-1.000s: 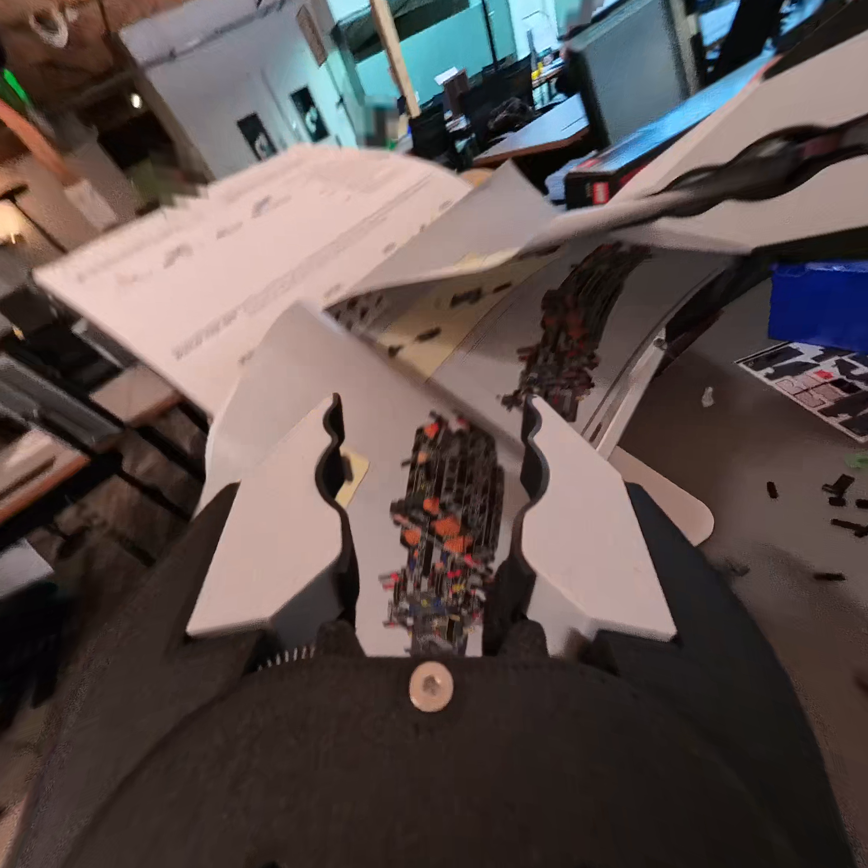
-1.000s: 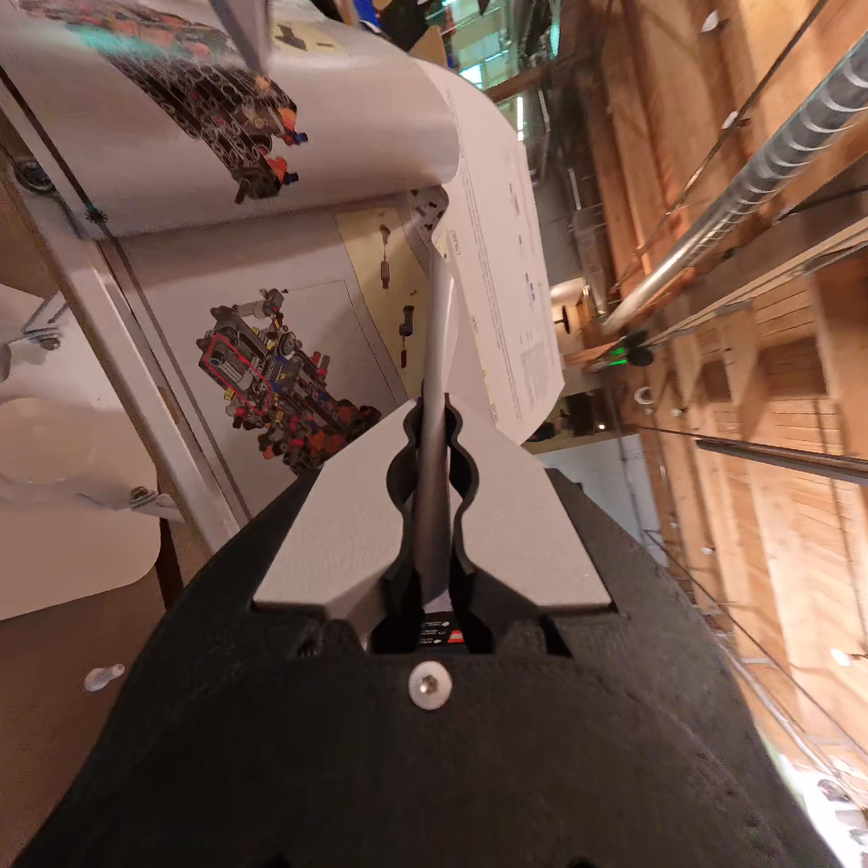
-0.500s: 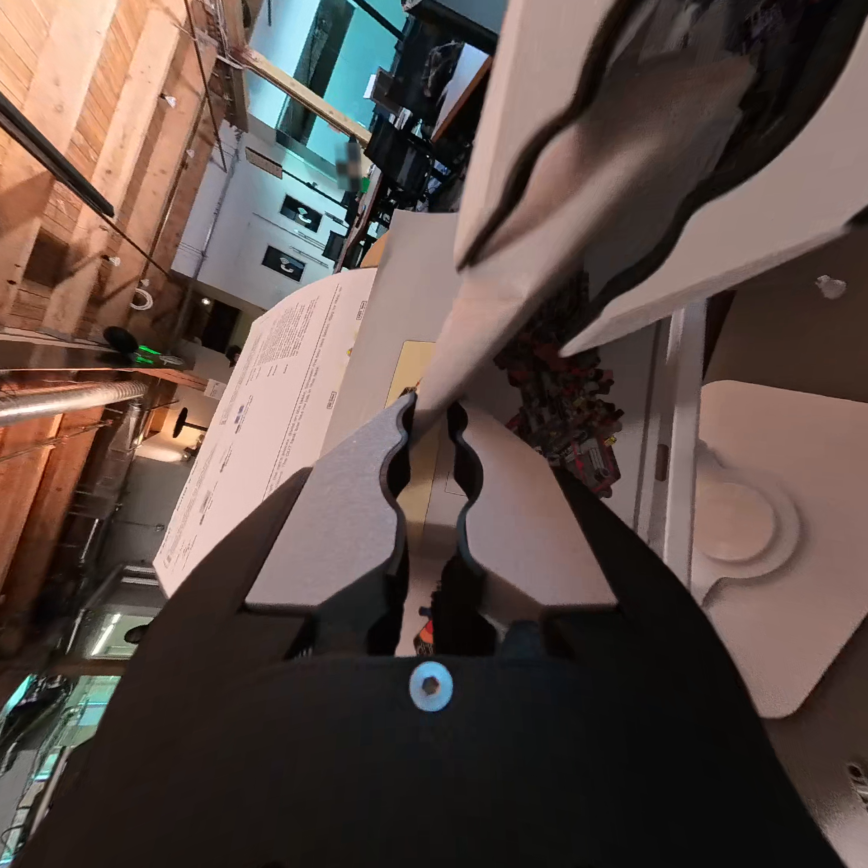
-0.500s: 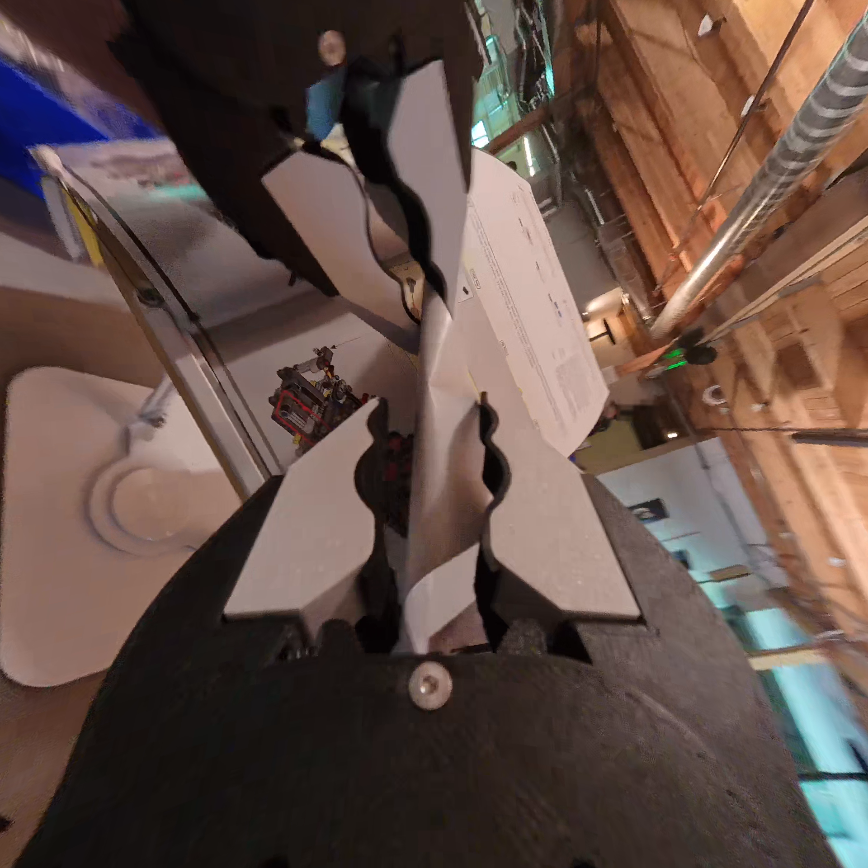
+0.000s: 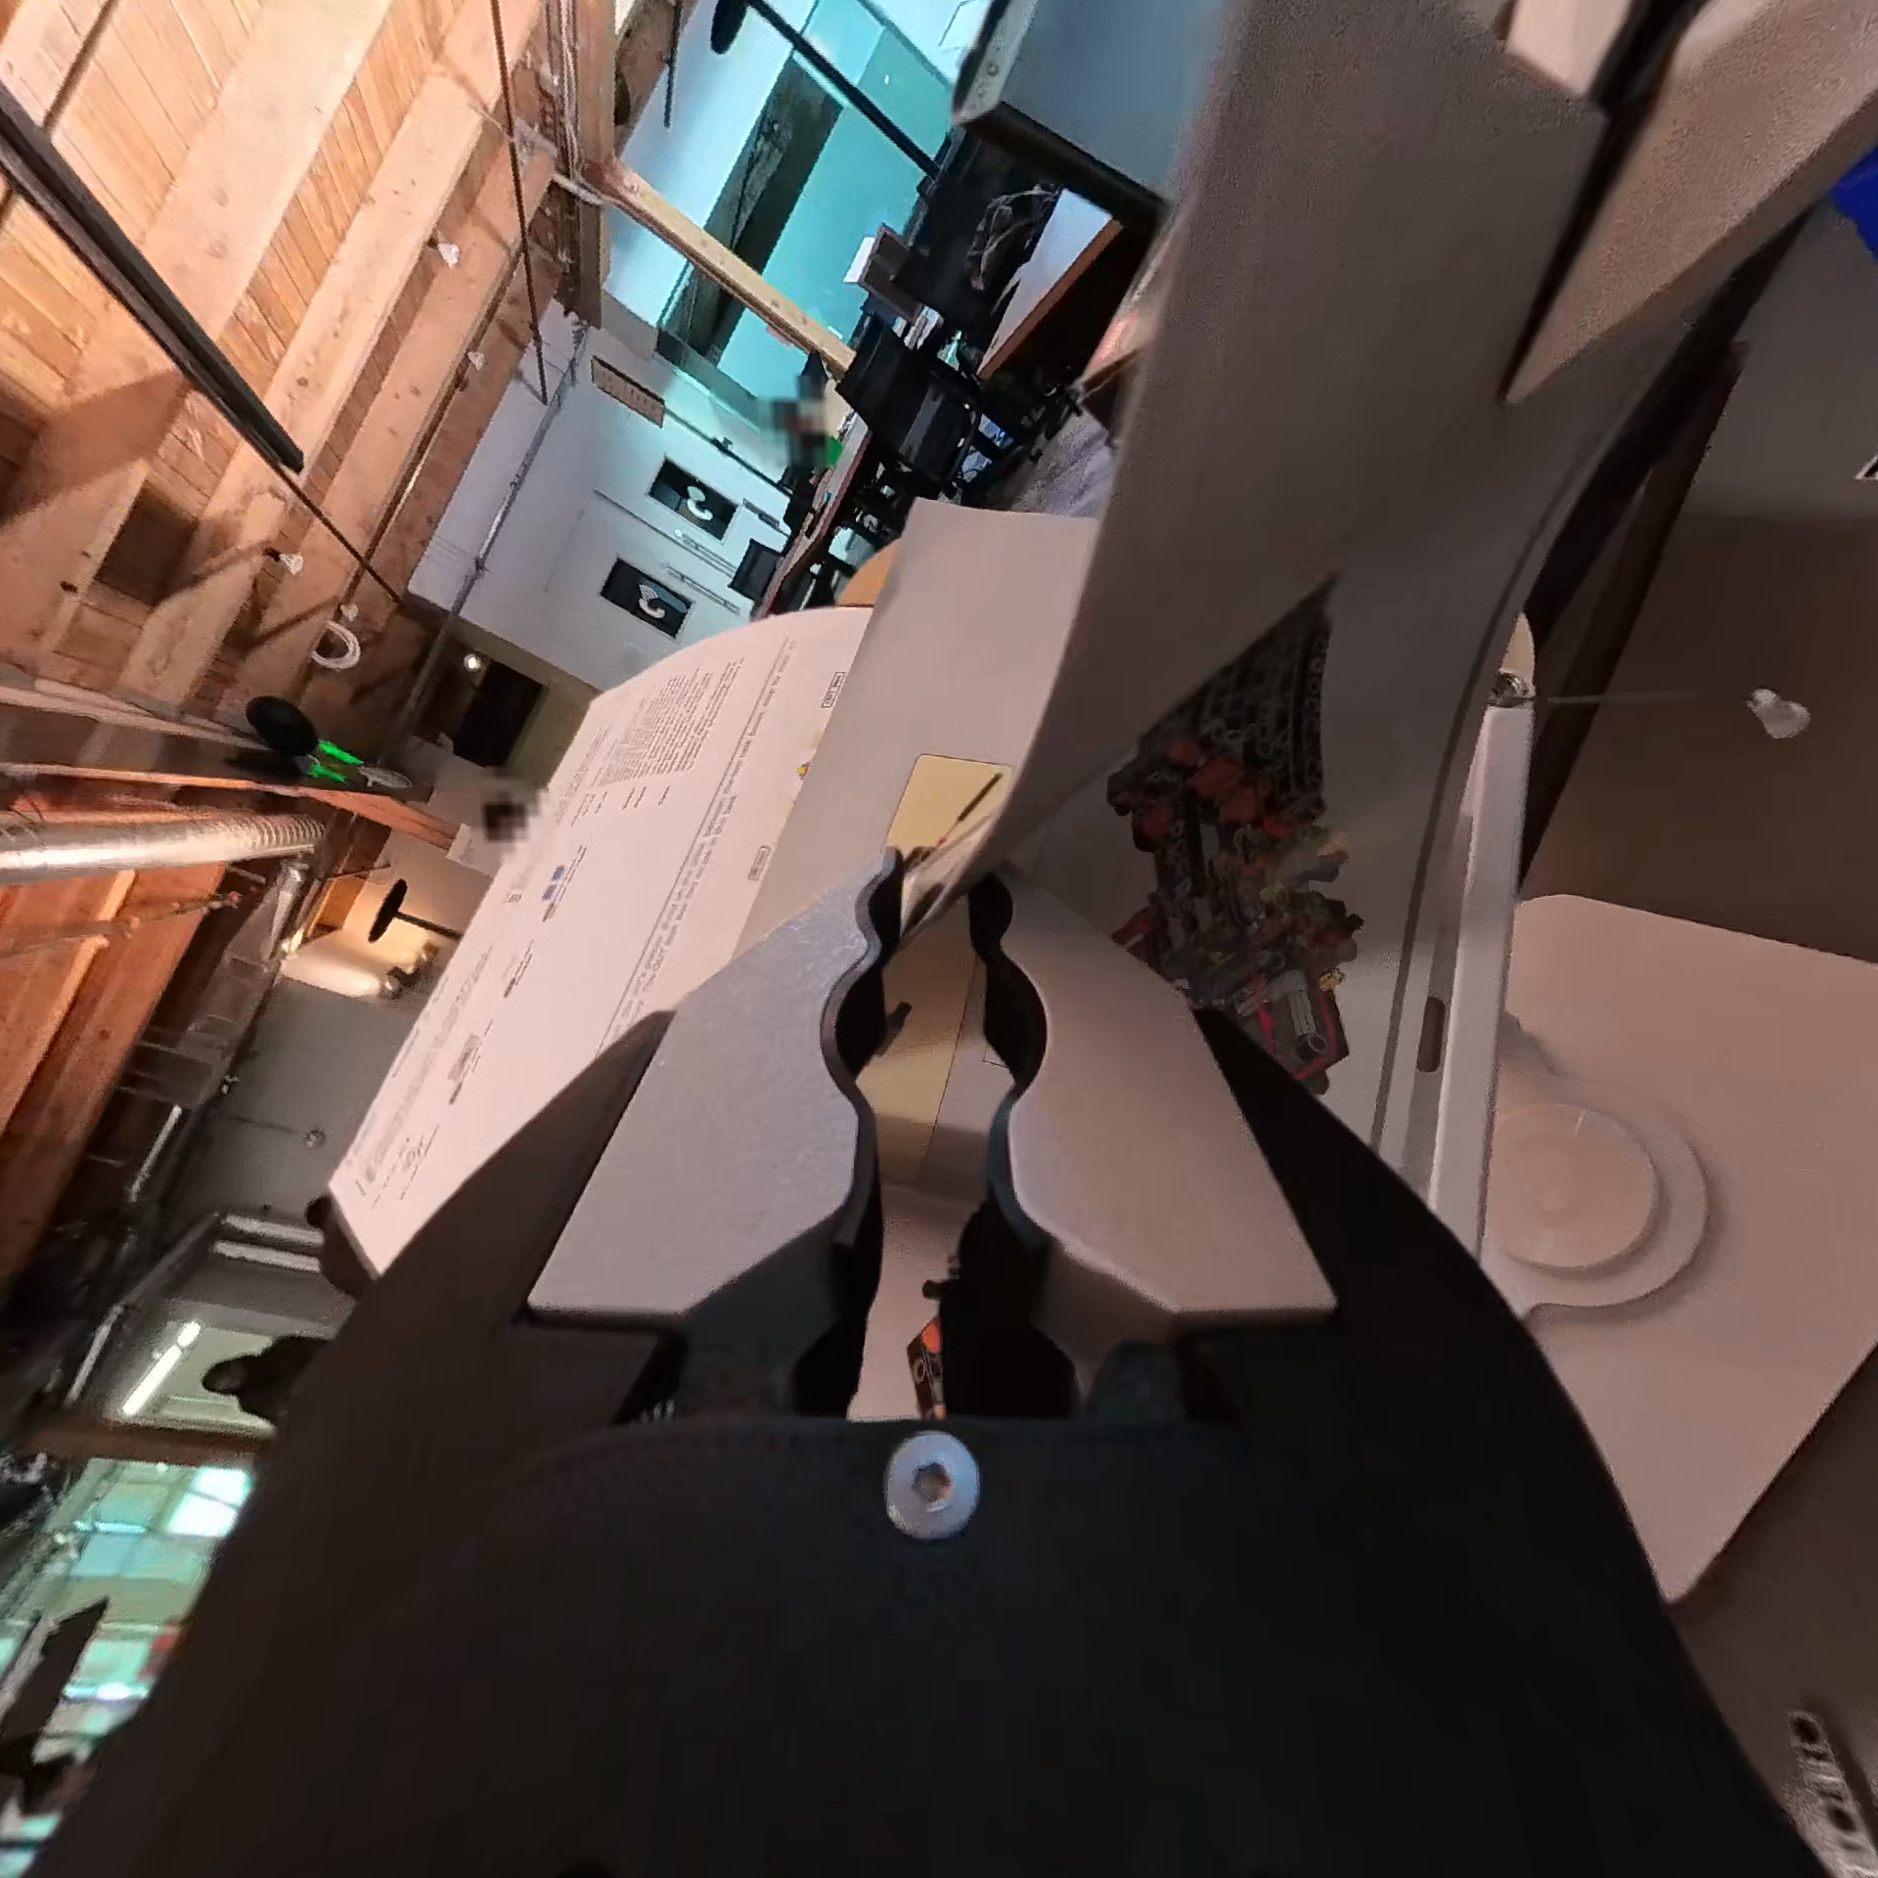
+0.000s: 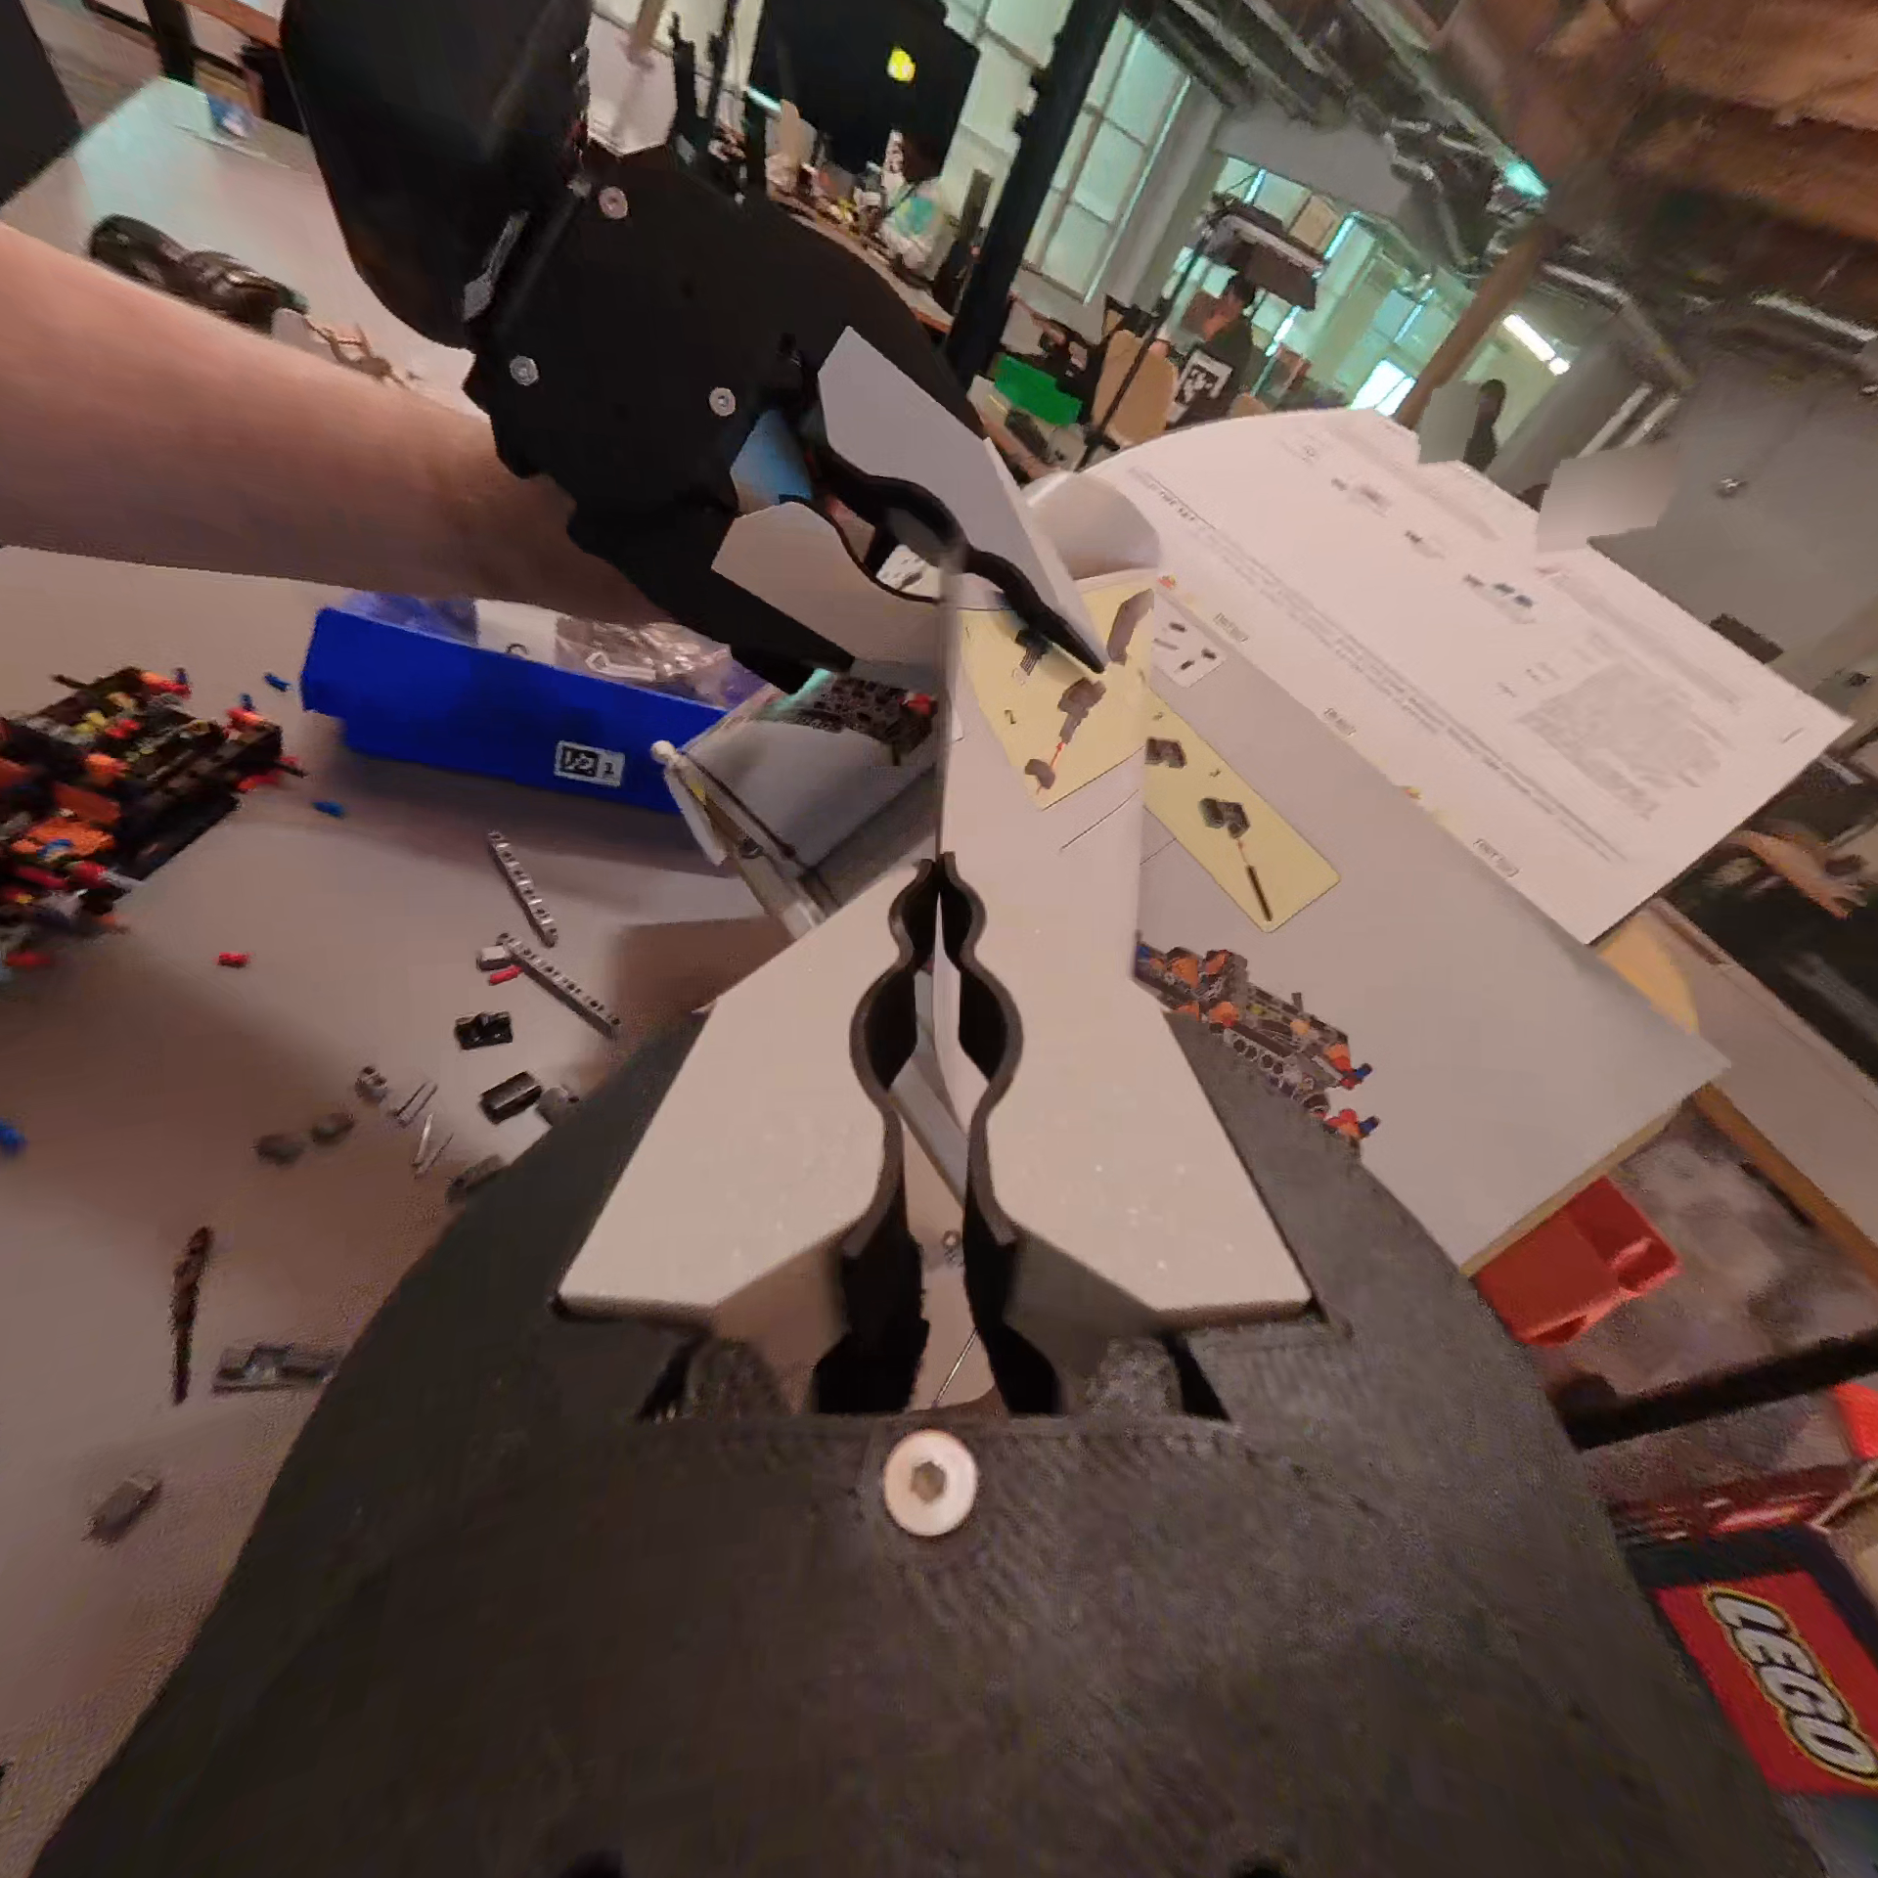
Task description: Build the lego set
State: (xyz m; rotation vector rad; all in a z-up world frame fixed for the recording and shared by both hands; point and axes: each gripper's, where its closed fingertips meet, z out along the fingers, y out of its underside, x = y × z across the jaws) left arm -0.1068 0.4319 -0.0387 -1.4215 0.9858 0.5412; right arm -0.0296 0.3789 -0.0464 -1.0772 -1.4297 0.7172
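The instruction booklet [image 6: 1423, 915] lies open on a white stand. One page [image 6: 1026, 813] stands up on edge from it. My right gripper [image 6: 940, 879] is shut on the near edge of this page. My left gripper [image 6: 960, 554], held by a hand, pinches the page's far upper edge. In the left wrist view the page [image 5: 1169, 630] runs into the left gripper [image 5: 930, 889] at the fingertips, and the right gripper's grey finger [image 5: 1474, 254] looms blurred above. A partly built black, red and orange lego model [image 6: 102, 793] sits at the far left of the table.
A blue parts bin [image 6: 488, 701] stands behind the loose beams and pins [image 6: 508, 1016] scattered on the grey table. The stand's white base [image 5: 1646, 1169] is beside the booklet. A red lego box [image 6: 1778, 1677] and a red block [image 6: 1565, 1270] lie low on the right. Spacing between my two grippers at the tips: around 10 centimeters.
My left gripper went from open over the booklet to shut on the page. My right gripper has swung round with the page, which now stands up between both grippers.
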